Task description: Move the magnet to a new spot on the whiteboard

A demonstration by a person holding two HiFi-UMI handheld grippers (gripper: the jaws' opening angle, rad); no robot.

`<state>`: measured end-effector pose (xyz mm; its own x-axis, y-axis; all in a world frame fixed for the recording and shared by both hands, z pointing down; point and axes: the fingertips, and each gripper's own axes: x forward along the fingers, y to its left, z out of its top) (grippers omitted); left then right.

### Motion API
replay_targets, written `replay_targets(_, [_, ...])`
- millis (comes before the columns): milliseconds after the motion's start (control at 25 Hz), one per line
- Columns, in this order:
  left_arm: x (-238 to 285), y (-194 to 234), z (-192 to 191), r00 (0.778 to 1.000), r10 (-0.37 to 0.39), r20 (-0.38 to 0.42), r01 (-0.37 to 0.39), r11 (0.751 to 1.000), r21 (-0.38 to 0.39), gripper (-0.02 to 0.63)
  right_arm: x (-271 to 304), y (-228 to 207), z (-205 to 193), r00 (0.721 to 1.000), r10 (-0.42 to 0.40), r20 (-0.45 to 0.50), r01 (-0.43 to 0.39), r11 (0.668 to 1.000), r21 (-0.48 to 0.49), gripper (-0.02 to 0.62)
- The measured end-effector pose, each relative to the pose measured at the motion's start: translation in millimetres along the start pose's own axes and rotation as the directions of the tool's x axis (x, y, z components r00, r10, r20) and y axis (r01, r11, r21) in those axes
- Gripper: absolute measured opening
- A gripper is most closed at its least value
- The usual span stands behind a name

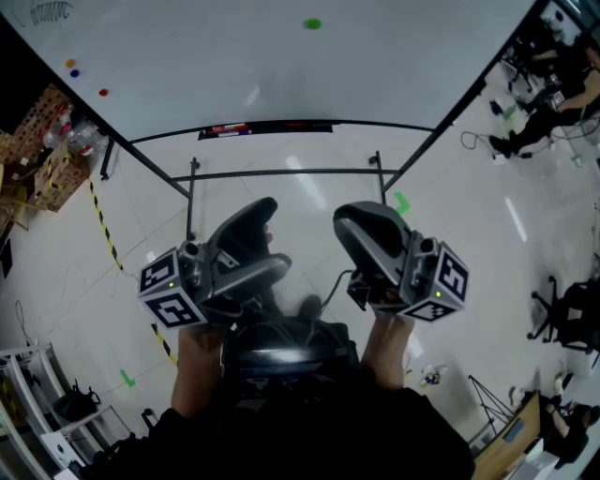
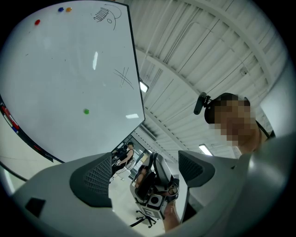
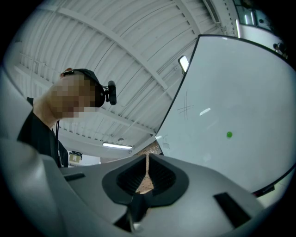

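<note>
A small green magnet (image 1: 312, 23) sticks on the whiteboard (image 1: 244, 66), far ahead of both grippers. It also shows as the green magnet (image 2: 86, 111) in the left gripper view and the green magnet (image 3: 229, 134) in the right gripper view. I hold both grippers close to my body, well short of the board. My left gripper (image 1: 270, 239) is open, and between its pads (image 2: 95, 178) only the right gripper shows. My right gripper (image 1: 352, 218) is shut with its pads (image 3: 157, 176) together and nothing held.
Red (image 1: 103, 92), blue (image 1: 75, 72) and orange (image 1: 69, 64) magnets sit at the board's left edge. A marker tray (image 1: 265, 127) runs along its bottom, above the stand's bars (image 1: 281, 173). Striped floor tape (image 1: 103, 234) lies left, an office chair (image 1: 562, 314) right.
</note>
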<state>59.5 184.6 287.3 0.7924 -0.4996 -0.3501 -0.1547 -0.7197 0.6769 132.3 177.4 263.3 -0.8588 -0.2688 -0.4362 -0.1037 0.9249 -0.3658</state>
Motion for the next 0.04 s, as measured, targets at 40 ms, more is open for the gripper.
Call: replay_targets(40, [-0.2,-0.1,-0.6,1.0,0.0,-0.001,0.0,1.0,-0.001,0.442,-0.7,0.1,0.1,1.0,-0.002,0.001,0.002,1.0,0.0,0.034])
